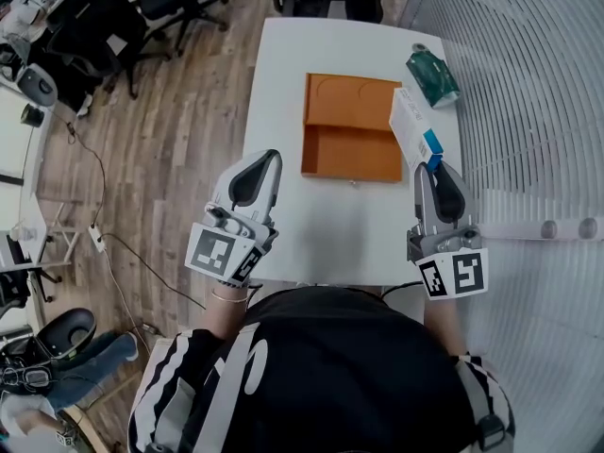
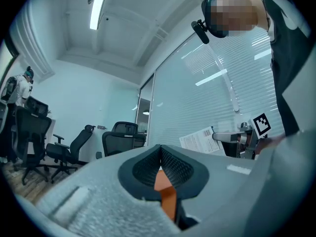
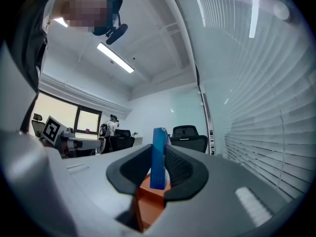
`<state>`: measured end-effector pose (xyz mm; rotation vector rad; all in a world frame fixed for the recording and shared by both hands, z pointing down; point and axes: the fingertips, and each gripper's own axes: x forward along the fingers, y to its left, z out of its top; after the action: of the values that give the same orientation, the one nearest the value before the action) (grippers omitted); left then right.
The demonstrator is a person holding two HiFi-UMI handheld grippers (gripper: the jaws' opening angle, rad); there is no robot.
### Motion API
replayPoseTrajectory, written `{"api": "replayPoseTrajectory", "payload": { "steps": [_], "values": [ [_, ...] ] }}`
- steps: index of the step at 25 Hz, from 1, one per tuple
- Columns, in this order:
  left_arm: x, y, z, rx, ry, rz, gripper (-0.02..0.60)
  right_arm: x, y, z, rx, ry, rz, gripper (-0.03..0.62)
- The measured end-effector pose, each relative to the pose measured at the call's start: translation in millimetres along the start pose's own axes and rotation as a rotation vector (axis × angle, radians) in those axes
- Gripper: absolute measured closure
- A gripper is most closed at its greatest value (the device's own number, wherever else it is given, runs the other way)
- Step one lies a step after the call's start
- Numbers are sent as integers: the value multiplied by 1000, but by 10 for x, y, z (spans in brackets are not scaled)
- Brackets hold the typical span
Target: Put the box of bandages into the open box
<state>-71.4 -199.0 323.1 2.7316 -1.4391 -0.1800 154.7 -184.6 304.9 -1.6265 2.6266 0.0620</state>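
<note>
The right hand-held gripper (image 1: pixel 432 170) grasps the box of bandages (image 1: pixel 413 128) by one end (its blue edge sits between the pads), at the right edge of the orange open box (image 1: pixel 349 149) on the table (image 1: pixel 283 64). The left hand-held gripper (image 1: pixel 262 163) is clenched and empty.

Head cam steeply down over table (image 1: pixel 283 83); gripper cams level, all share orange box (image 1: pixel 351 111)
</note>
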Motion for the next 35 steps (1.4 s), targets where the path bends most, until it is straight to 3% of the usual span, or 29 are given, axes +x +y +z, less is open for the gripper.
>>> {"api": "replayPoseTrajectory", "payload": {
  "steps": [15, 27, 35],
  "values": [
    [-170, 44, -223, -38, 33, 35, 580, 96, 426, -218, -173, 94, 193, 513],
    [-272, 82, -366, -57, 41, 53, 580, 221, 693, -443, -264, 171, 282, 513],
    [-385, 134, -384, -53, 60, 79, 580, 235, 906, -774, -481, 302, 355, 513]
  ]
}}
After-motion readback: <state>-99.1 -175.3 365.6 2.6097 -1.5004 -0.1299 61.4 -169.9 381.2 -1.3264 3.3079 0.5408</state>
